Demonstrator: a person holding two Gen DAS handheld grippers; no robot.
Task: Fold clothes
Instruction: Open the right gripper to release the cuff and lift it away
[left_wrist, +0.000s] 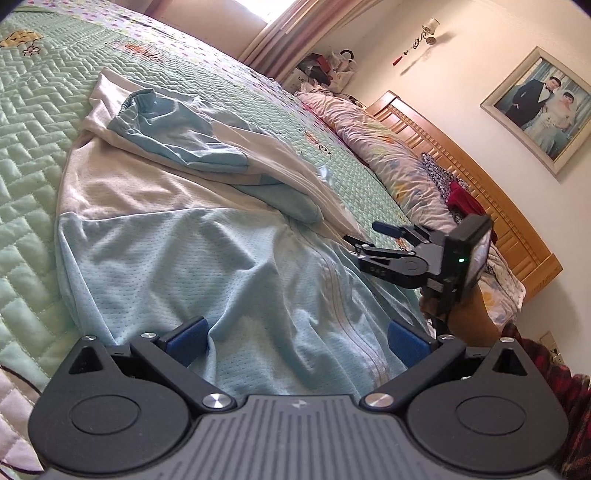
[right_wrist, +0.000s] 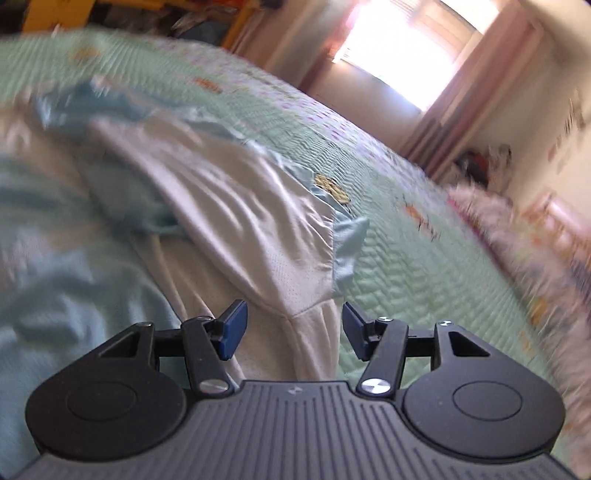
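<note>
A light blue and white zip jacket (left_wrist: 192, 243) lies spread on the green quilted bed (left_wrist: 33, 122), one white and blue sleeve (left_wrist: 207, 147) folded across its top. My left gripper (left_wrist: 295, 341) stands open low over the jacket's blue body, beside the zipper (left_wrist: 354, 325), its blue pads (left_wrist: 188, 338) wide apart and pressing on nothing. In the left wrist view my right gripper (left_wrist: 365, 234) hovers at the jacket's right edge, held by a hand. In the blurred right wrist view my right gripper (right_wrist: 293, 328) is open above the white sleeve (right_wrist: 236, 206), with no cloth pinched.
A rumpled pink floral duvet (left_wrist: 373, 147) and dark clothes lie along the wooden headboard (left_wrist: 480, 184). A framed photo (left_wrist: 539, 107) hangs on the wall. Curtains (right_wrist: 436, 122) flank a bright window (right_wrist: 406, 48). Bare green quilt (right_wrist: 424, 266) stretches right of the jacket.
</note>
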